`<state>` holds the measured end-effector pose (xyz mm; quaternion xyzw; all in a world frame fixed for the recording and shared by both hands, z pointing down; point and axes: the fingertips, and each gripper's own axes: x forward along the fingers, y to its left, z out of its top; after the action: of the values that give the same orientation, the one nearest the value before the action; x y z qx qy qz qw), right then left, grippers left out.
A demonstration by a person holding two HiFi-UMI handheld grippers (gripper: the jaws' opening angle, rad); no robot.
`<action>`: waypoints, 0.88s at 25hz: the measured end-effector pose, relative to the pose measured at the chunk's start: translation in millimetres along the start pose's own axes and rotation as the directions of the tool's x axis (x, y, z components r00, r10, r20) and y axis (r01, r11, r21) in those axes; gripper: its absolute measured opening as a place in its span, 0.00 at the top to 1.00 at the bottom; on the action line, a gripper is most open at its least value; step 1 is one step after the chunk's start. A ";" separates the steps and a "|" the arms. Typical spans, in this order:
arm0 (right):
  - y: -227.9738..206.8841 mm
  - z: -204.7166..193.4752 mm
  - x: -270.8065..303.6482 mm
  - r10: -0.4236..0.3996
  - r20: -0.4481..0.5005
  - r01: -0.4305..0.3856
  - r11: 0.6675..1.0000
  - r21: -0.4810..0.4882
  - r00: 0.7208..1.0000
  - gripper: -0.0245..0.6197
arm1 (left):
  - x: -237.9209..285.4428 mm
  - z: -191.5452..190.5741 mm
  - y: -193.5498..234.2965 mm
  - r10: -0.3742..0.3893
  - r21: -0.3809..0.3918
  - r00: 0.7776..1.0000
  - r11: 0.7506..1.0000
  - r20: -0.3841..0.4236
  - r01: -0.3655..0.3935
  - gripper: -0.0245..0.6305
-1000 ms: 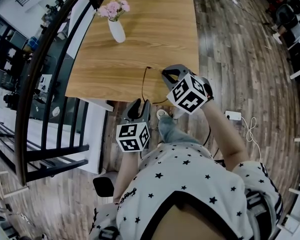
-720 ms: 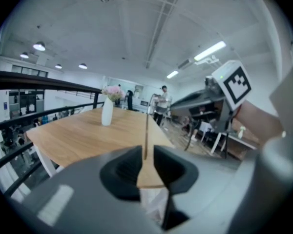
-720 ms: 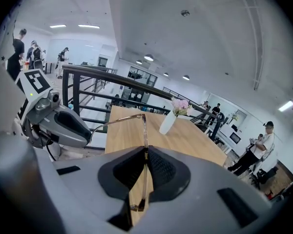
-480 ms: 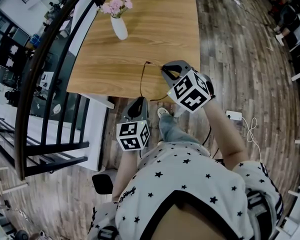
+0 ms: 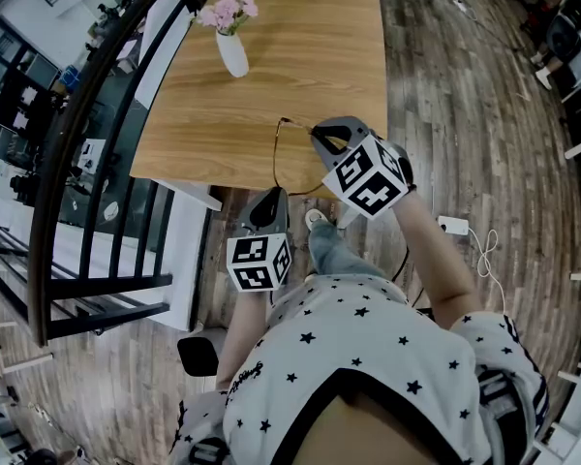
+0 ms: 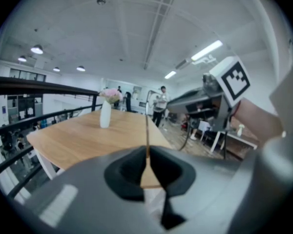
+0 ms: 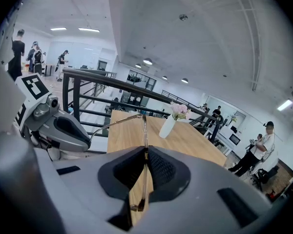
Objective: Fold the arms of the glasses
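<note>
**Now the left jaws have hold of an arm**

The thin metal-framed glasses point(image 7: 145, 130) hang between the two tools over the near edge of the light wooden worktop point(image 5: 271, 56), and they appear to be lifted off it rather than lying on it. What is new is on the left. The left gripper point(image 5: 270, 200) had its jaws spread in a clear V a second ago. They have just been closing, and they now stand narrow, with one long arm point(image 5: 275, 158) of the glasses running up out of the slit between the pads. The right gripper point(image 5: 321, 139) sits where it was, its jaws tight on the frame's thin wire. From there the wire bends at a corner and runs back toward the left tool.

So each end of that hinge now has its own holder, and the arm stands out at an angle from the front, not yet folded. My reading is that the grasping stage is finished and the fold itself can start. It should need only a gentle swing of the left tool toward the right, since such wire would bend easily.

Farther back, a white vase of pink flowers point(image 5: 231, 54) stands well apart from the work, and a black railing point(image 5: 107, 134) runs beside the worktop.
</note>
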<state>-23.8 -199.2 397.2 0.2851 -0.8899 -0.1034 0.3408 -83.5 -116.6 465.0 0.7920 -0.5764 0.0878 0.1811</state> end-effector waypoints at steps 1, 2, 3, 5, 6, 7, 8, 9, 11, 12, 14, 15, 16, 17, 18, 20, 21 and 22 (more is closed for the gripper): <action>0.3 0.0 -0.2 -0.002 0.002 0.002 1.000 0.001 1.000 0.93 | 0.1 0.2 -1.6 -0.006 0.003 1.000 1.000 -0.002 0.006 0.92; 0.6 -0.1 -0.4 -0.004 0.005 0.004 1.000 0.002 1.000 0.93 | 0.2 0.1 -3.3 -0.012 0.006 1.000 1.000 -0.004 0.012 0.92; 0.9 -0.3 -0.6 -0.007 0.008 0.007 1.000 0.003 1.000 0.93 | 0.3 -0.1 -5.0 -0.018 0.009 1.000 1.000 -0.006 0.018 0.92; 1.5 -0.2 -0.5 -0.011 0.013 0.011 1.000 0.007 1.000 0.93 | 0.7 -0.2 -7.6 -0.030 0.011 1.000 0.999 -0.010 0.030 0.92; 1.6 0.1 -0.4 -0.013 0.014 0.013 1.000 0.010 1.000 0.93 | 0.9 -0.1 -8.5 -0.035 0.011 0.999 0.999 -0.011 0.036 0.92; 1.6 0.4 -0.2 -0.015 0.016 0.015 1.000 0.012 1.000 0.93 | 1.3 0.2 -9.5 -0.041 0.009 0.999 0.999 -0.013 0.041 0.92; 1.4 0.5 -0.1 -0.017 0.018 0.016 1.000 0.014 1.000 0.93 | 2.0 0.5 -11.0 -0.046 0.008 0.999 0.999 -0.015 0.047 0.92; 1.2 0.5 -0.1 -0.018 0.020 0.018 1.000 0.015 1.000 0.93 | 2.9 0.7 -13.0 -0.053 0.007 0.998 0.999 -0.017 0.053 0.92; 1.4 -0.1 0.2 -0.022 0.023 0.021 1.000 0.018 0.999 0.93 | 4.9 0.5 -17.6 -0.067 0.008 0.997 0.998 -0.022 0.068 0.92; 2.1 -0.2 0.7 -0.023 0.025 0.023 1.000 0.021 0.999 0.93 | 5.7 0.1 -19.7 -0.074 0.008 0.997 0.997 -0.024 0.075 0.92; 4.0 0.1 1.9 -0.025 0.029 0.025 0.999 0.024 0.999 0.93 | 7.1 -0.4 -23.3 -0.088 0.010 0.996 0.996 -0.030 0.088 0.92; 5.0 0.6 2.5 -0.025 0.031 0.024 0.999 0.026 0.999 0.93 | 7.9 -0.5 -25.2 -0.094 0.012 0.995 0.995 -0.032 0.094 0.92; 5.8 1.2 2.8 -0.025 0.034 0.024 0.999 0.027 0.999 0.93 | 8.8 -0.3 -27.1 -0.099 0.014 0.994 0.995 -0.034 0.100 0.92; 6.6 2.0 3.1 -0.025 0.037 0.024 0.999 0.029 0.999 0.93 | 9.5 0.0 -28.9 -0.104 0.016 0.994 0.994 -0.036 0.105 0.92; 7.4 3.1 3.2 -0.024 0.039 0.023 0.999 0.030 0.999 0.93 | 10.0 0.6 -30.6 -0.109 0.017 0.993 0.994 -0.038 0.110 0.92; 9.7 5.4 3.6 -0.024 0.044 0.022 0.999 0.036 0.999 0.93 | 10.2 1.4 -33.2 -0.118 0.018 0.992 0.993 -0.042 0.119 0.92; 11.1 6.5 4.0 -0.023 0.047 0.021 0.999 0.040 0.999 0.93 | 10.2 1.6 -34.3 -0.123 0.017 0.991 0.992 -0.044 0.123 0.92; 12.4 7.4 4.4 -0.022 0.049 0.020 0.999 0.044 0.999 0.93 | 10.4 1.7 -35.4 -0.127 0.017 0.991 0.992 -0.046 0.128 0.92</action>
<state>-36.8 -191.7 398.8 0.2991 -0.8970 -0.0945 0.3113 -46.9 -117.0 460.4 0.8269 -0.5194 0.0995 0.1913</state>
